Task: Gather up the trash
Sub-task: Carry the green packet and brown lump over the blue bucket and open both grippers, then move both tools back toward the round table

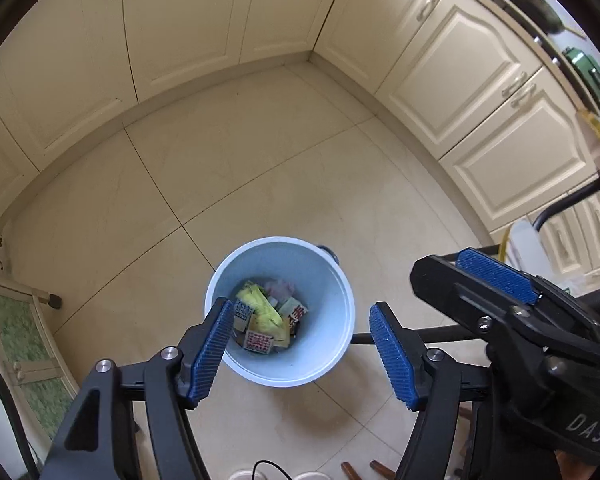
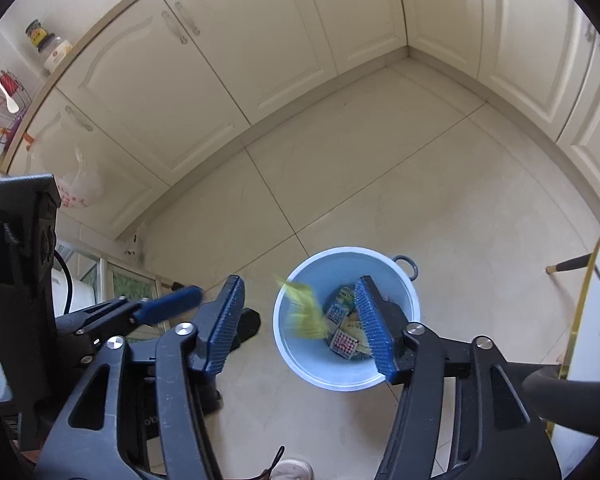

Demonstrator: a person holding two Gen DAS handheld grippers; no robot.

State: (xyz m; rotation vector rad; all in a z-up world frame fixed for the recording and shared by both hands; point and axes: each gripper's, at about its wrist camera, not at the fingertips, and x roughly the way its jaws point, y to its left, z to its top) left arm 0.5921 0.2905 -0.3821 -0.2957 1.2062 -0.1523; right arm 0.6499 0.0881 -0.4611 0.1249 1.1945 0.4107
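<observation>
Both grippers (image 1: 302, 354) (image 2: 302, 330) spread, blurred yellow wrapper (image 2: 304, 312) upright over bucket (image 2: 300, 364)

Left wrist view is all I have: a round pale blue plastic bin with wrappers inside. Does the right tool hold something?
Observer: No. The right tool is open, with nothing between its fingers.
Operator: Is any trash in the air?
Observer: It seems so. A blurred yellow wrapper shows over the left side of the round pale blue plastic bin.
Operator: Anything on the cabinets?
Observer: A clear plastic bag hangs in front of a cream cabinet door.
</observation>
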